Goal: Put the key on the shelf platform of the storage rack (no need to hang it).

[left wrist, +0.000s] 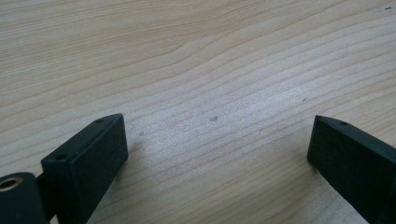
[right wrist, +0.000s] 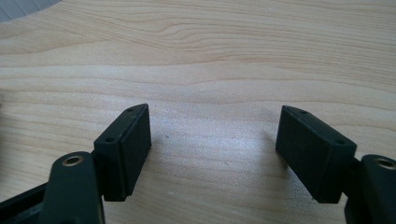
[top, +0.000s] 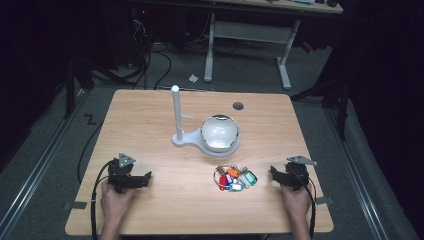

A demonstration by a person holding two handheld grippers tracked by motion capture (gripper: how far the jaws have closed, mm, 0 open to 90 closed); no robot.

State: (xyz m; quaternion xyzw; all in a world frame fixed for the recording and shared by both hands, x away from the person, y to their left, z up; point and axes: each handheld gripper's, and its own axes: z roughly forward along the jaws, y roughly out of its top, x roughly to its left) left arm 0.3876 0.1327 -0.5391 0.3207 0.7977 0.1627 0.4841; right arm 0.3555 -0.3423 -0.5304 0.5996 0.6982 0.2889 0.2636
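Across the table [top: 150, 115] things sit along the middle, seemingly within reach of both hands: a white stand [top: 177, 117] with an upright post, a shiny bowl [top: 220, 132] on its base, and nearer the person a bunch of coloured key tags [top: 235, 178]. The left gripper [top: 142, 179] and right gripper [top: 276, 172] rest at the near corners, probably waiting. Both gripper views show what the high view cannot: fingers [left wrist: 88, 158] spread apart over bare wood, grasping nothing.
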